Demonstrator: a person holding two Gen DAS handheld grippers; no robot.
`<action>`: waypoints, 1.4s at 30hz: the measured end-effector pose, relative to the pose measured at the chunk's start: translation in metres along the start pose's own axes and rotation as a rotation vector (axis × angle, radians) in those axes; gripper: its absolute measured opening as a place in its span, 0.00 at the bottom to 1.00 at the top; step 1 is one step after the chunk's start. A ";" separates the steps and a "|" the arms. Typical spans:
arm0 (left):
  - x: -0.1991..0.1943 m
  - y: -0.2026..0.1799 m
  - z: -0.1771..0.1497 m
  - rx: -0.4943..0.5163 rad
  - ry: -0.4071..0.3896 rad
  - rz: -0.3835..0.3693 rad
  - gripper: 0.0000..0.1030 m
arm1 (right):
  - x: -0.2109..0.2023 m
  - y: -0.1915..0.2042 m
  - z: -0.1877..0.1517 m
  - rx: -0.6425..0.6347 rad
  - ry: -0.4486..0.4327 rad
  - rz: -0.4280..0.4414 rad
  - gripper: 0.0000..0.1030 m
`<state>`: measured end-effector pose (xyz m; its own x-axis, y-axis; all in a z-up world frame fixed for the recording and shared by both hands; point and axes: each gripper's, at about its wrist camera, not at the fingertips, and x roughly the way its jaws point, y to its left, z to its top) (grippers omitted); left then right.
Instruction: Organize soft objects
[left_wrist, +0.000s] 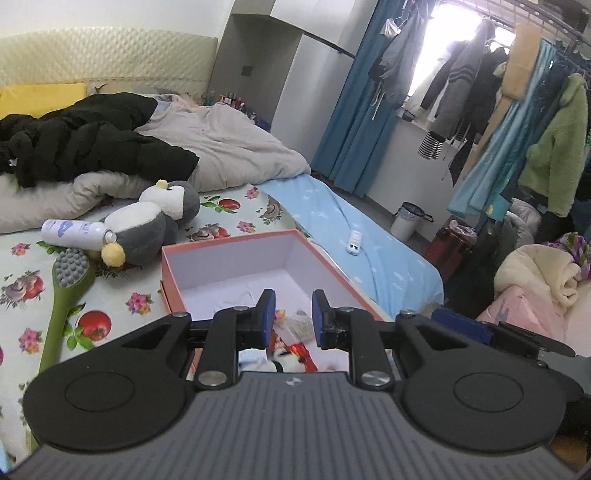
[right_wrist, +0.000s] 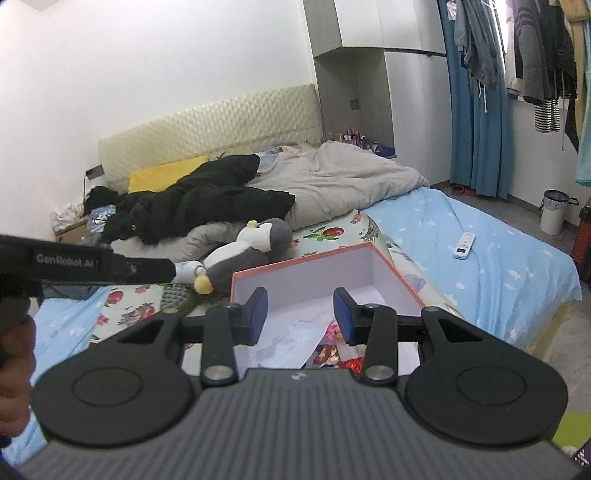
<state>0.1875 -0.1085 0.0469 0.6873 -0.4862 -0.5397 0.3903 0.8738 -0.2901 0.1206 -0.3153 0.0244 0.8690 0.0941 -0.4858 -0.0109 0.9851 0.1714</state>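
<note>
Hovering over the orange box (left_wrist: 236, 266), left gripper (left_wrist: 293, 317) and right gripper (right_wrist: 301, 317) (both empty) gape apart

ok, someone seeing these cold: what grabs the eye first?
Probably the open orange cardboard box with a white interior on the floral bedsheet, with both open grippers, left and right, poised over it. Next, the grey-and-white plush penguin lying just beyond the box's left corner, and the black padded jacket sprawled over the grey duvet behind.
</note>
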 end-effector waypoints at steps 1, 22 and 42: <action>-0.007 -0.003 -0.006 0.003 -0.001 0.000 0.23 | -0.007 0.002 -0.003 0.002 -0.005 0.000 0.41; -0.060 -0.022 -0.097 0.010 0.056 0.040 0.23 | -0.072 0.015 -0.068 -0.016 0.039 -0.038 0.41; -0.077 -0.006 -0.114 -0.013 0.045 0.122 0.67 | -0.070 0.022 -0.086 0.014 0.074 -0.034 0.75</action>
<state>0.0627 -0.0747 0.0003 0.7012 -0.3753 -0.6062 0.2972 0.9267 -0.2300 0.0169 -0.2878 -0.0113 0.8298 0.0717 -0.5535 0.0254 0.9858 0.1659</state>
